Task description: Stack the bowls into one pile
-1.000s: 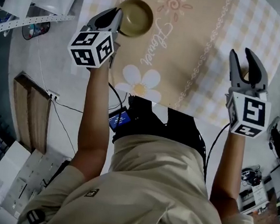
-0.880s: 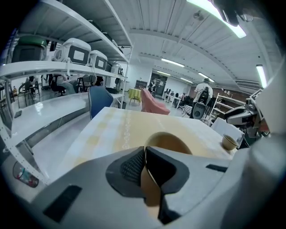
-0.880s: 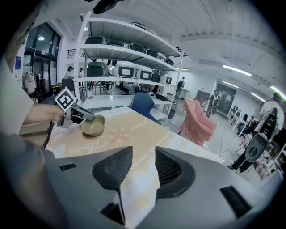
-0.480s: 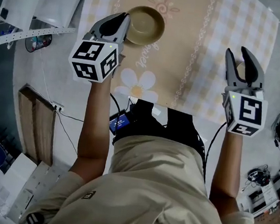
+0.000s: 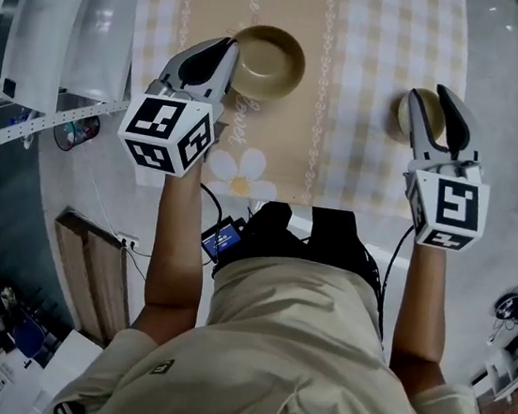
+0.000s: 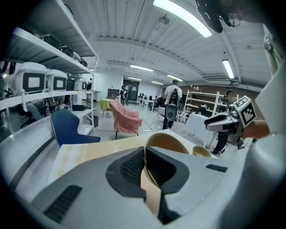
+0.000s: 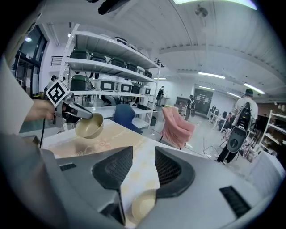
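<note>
My left gripper [image 5: 224,53] is shut on the near rim of a large olive bowl [image 5: 269,61]. In the right gripper view this bowl [image 7: 89,126] hangs slightly tilted just above the tablecloth. The left gripper view shows the bowl's rim [image 6: 166,142] pinched between the jaws of that gripper [image 6: 145,154]. A smaller cream bowl [image 5: 415,113] sits on the cloth at the right. My right gripper [image 5: 440,100] is open over it, and the bowl [image 7: 143,203] lies low between its spread jaws [image 7: 143,166].
The table [image 5: 376,37] carries a beige checked cloth with a daisy print [image 5: 242,173]. Its near edge runs just in front of the person's body. White shelves [image 5: 36,30] stand to the left. Chairs [image 6: 125,123] and people are far off in the room.
Both grippers have moved further in over the table. The right gripper now straddles the small bowl, which shows more. The left gripper still holds the large bowl.
</note>
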A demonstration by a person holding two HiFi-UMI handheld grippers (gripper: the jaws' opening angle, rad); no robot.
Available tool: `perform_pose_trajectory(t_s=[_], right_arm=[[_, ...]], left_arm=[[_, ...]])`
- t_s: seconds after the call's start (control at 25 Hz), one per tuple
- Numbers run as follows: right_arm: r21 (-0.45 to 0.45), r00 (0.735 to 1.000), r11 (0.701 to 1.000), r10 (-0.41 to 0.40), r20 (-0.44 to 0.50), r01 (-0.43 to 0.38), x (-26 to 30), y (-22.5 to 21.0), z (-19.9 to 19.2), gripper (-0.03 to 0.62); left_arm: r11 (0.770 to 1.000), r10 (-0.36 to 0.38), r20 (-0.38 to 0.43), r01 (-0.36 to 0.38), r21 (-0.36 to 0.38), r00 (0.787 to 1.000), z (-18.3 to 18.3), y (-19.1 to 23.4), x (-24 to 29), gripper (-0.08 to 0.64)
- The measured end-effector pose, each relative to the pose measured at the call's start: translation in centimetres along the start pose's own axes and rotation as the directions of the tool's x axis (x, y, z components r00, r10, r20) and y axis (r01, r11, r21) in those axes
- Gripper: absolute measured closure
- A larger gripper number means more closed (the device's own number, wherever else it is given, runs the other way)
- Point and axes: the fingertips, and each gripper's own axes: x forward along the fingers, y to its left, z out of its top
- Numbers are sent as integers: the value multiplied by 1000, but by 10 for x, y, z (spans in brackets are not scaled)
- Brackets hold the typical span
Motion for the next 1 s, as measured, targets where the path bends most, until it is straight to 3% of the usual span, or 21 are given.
perform_pose_trajectory(t_s=[0.48, 1.0], right_arm=[[92, 992, 987, -129, -1, 128, -43, -69, -29, 439], [172, 971, 955, -236, -47, 241, -73, -102, -64, 439]], left_arm=[[982, -167, -40, 170, 86, 985, 33, -87, 56, 540], [937, -317, -112, 329, 116, 942, 32, -148, 106, 540]])
